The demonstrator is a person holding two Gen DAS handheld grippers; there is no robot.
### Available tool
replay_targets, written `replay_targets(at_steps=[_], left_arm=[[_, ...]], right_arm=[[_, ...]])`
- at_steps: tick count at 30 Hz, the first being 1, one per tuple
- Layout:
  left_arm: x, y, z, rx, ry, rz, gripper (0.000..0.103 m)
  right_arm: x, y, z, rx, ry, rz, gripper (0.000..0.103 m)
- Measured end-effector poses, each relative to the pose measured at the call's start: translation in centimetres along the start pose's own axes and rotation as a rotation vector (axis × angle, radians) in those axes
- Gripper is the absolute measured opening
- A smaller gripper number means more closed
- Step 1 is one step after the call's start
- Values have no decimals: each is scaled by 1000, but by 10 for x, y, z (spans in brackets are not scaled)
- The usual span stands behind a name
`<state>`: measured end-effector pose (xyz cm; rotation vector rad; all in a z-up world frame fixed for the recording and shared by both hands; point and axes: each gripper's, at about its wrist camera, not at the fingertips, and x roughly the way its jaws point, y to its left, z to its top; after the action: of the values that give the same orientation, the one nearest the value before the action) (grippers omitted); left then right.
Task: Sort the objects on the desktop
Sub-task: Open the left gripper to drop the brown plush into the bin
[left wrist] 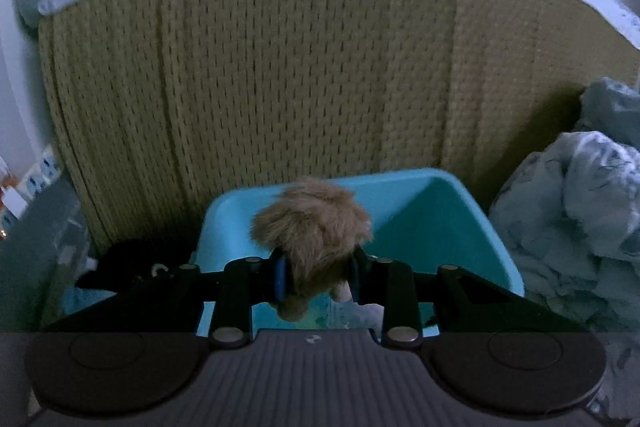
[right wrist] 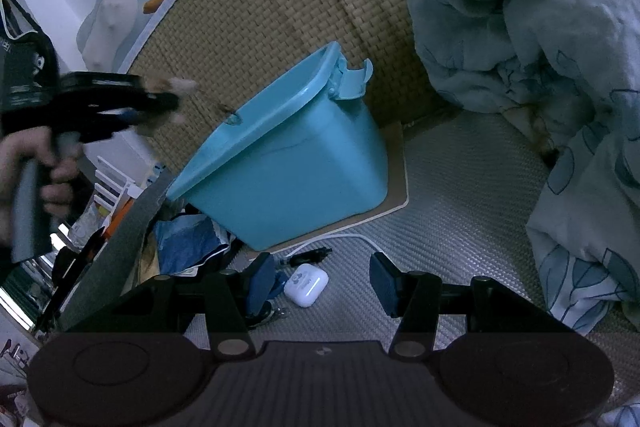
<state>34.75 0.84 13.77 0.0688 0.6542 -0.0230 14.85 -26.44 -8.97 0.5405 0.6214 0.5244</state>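
Woven mat [left wrist: 280, 67], bin [left wrist: 440, 211], apparently fluffy toy [left wrist: 312, 223]

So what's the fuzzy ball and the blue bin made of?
The fuzzy ball looks like soft brown fake fur: long loose hairs stick out all round. The blue bin looks like smooth, slightly shiny plastic: its walls look hard, with a moulded rim.
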Motion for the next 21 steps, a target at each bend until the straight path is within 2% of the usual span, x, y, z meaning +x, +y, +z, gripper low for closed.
replay_targets(at_steps=[9, 21], left_arm=[[53, -2, -5, -73, 109, 27, 33], [79, -7, -9, -92, 209, 9, 33]], right_arm=[[0, 0, 1, 9, 3, 7, 58], [0, 4, 0, -4, 10, 10, 58]])
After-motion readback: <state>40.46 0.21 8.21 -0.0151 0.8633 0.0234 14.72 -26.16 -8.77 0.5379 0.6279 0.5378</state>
